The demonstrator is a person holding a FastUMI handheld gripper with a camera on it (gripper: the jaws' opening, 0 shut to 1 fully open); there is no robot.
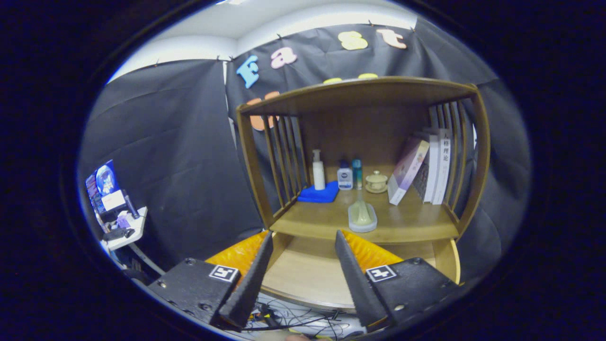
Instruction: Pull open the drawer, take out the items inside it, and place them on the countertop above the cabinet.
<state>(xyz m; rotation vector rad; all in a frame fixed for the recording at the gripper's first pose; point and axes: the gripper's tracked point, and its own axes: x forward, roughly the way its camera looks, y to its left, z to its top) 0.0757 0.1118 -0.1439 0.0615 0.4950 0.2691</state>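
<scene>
A: Claw [303, 270] state?
B: Released, fingers spread wide with nothing between them, held over the drawer [307, 272].
A: Drawer?
B: Pulled out under the worktop [407, 222]; its bare wooden bottom shows between the fingers.
A: On the worktop?
B: Pale item on a white dish [362, 215] near the front edge. Behind it: blue cloth [319, 193], pump bottle [318, 170], two small bottles [350, 175], lidded cup [376, 181], books [423, 166] leaning right.
</scene>
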